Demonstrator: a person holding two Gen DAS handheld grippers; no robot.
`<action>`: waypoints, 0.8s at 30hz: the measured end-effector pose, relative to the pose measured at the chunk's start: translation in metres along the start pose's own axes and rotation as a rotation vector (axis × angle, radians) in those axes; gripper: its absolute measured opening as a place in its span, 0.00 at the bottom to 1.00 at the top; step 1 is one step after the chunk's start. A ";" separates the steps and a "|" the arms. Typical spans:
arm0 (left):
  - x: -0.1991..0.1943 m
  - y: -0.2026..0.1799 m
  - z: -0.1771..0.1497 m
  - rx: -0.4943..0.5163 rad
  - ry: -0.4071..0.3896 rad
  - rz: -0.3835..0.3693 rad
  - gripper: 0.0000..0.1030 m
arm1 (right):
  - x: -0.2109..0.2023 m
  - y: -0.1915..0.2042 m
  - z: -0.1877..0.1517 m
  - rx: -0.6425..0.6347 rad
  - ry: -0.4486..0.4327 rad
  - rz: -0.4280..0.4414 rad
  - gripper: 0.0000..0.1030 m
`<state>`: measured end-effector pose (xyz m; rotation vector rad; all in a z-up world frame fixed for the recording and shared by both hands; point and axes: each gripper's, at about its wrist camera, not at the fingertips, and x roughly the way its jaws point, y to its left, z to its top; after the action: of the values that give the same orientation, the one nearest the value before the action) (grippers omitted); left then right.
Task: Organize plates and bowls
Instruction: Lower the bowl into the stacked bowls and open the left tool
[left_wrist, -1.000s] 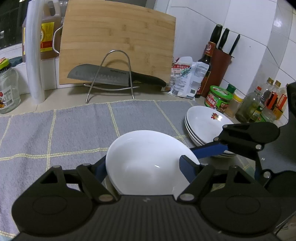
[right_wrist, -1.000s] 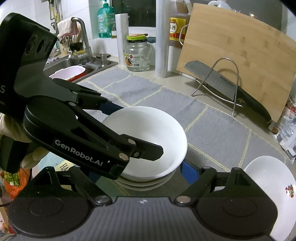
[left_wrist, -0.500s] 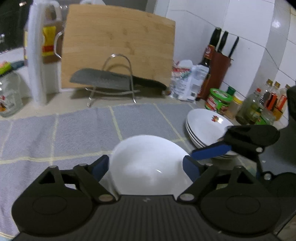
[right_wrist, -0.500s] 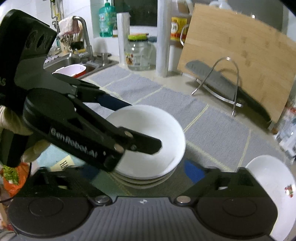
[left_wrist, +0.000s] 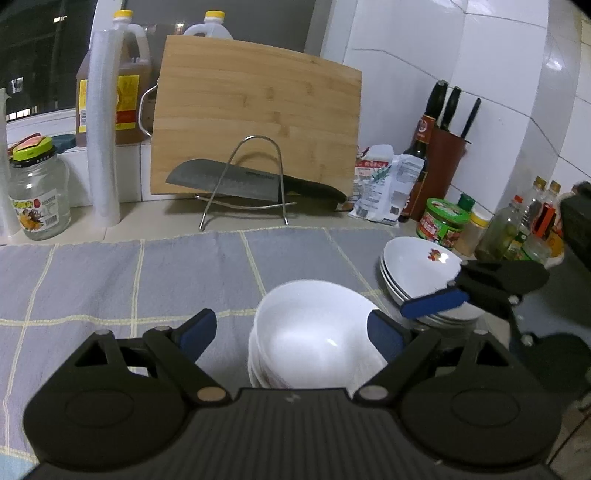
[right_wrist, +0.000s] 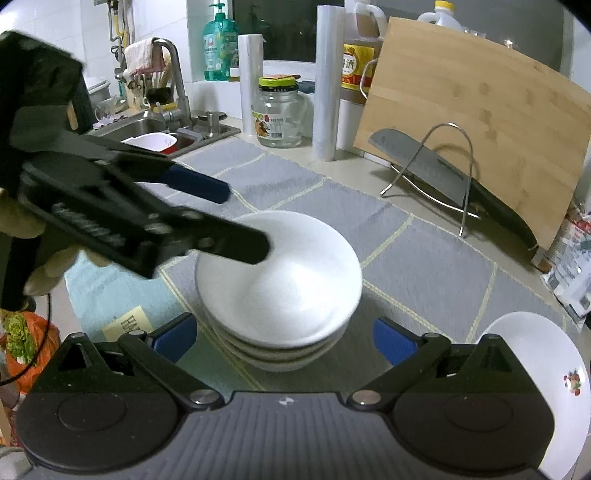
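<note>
A stack of white bowls (left_wrist: 314, 339) (right_wrist: 280, 280) sits on the grey checked mat (left_wrist: 110, 280). My left gripper (left_wrist: 291, 334) stands open around the top bowl: its right pad is close to the rim, its left pad well apart. From the right wrist view the left gripper (right_wrist: 245, 221) hovers over the stack's left side. My right gripper (right_wrist: 284, 339) is wide open just in front of the stack, holding nothing. A stack of white plates (left_wrist: 421, 273) (right_wrist: 535, 369) with a red motif lies to the right, behind a blue finger (left_wrist: 432, 302) of the right gripper.
A bamboo cutting board (left_wrist: 255, 129) leans on the back wall behind a cleaver (left_wrist: 229, 181) on a wire rack. A glass jar (left_wrist: 37, 199), a plastic roll, oil bottles, a knife block (left_wrist: 443, 166) and condiment jars line the counter. The sink (right_wrist: 155, 133) is far left.
The left gripper opened off the top bowl, which stays on the stack, and drew back a little. The right gripper's jaws spread wider; that hand stayed put.
</note>
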<state>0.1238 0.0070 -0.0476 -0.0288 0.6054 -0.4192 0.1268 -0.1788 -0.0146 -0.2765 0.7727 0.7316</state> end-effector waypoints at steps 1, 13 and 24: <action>-0.003 -0.002 -0.002 0.005 -0.004 -0.004 0.86 | 0.000 -0.001 -0.001 0.004 0.003 0.001 1.00; 0.002 -0.021 -0.002 0.021 0.007 -0.067 0.88 | 0.000 -0.011 -0.013 0.039 0.008 0.011 1.00; -0.013 -0.024 -0.002 0.002 -0.019 -0.015 0.91 | 0.001 -0.025 -0.024 0.048 0.016 0.042 1.00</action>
<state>0.1042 -0.0101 -0.0384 -0.0355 0.5865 -0.4336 0.1319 -0.2074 -0.0328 -0.2234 0.8123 0.7505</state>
